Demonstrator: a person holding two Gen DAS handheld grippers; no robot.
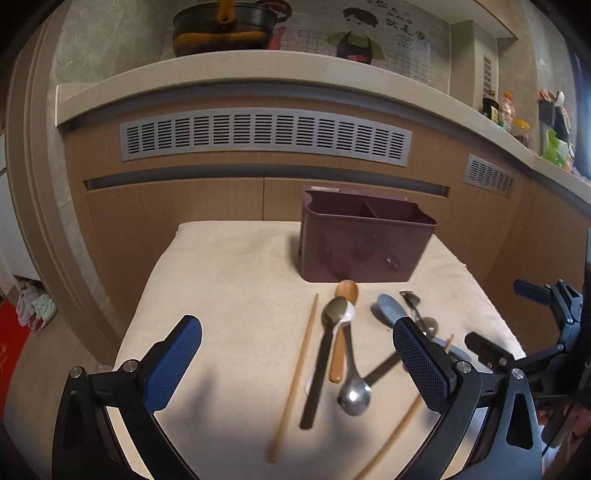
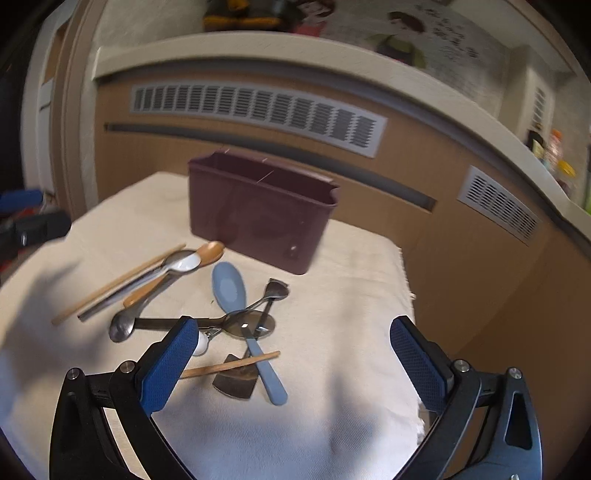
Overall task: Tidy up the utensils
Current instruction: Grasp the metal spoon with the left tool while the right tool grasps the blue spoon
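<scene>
A dark maroon utensil caddy [image 1: 362, 240] [image 2: 258, 214] with two compartments stands at the far side of the cloth-covered table. In front of it lie scattered utensils: a chopstick [image 1: 295, 373], a wooden spoon [image 1: 341, 325], a steel spoon [image 1: 352, 384], a black-handled spoon [image 1: 321, 362], a blue spoon [image 2: 240, 314] and a second chopstick [image 2: 229, 365]. My left gripper [image 1: 295, 365] hovers open above the chopstick and spoons. My right gripper [image 2: 291, 365] hovers open above the blue spoon pile and holds nothing.
The beige cloth [image 1: 229, 280] covers a small table with drops on all sides. Wooden cabinets with grey vents [image 1: 266, 134] stand behind it. A counter above carries a pot [image 1: 221, 29] and jars [image 1: 517, 125]. The right gripper's frame [image 1: 546, 332] shows at the left view's right edge.
</scene>
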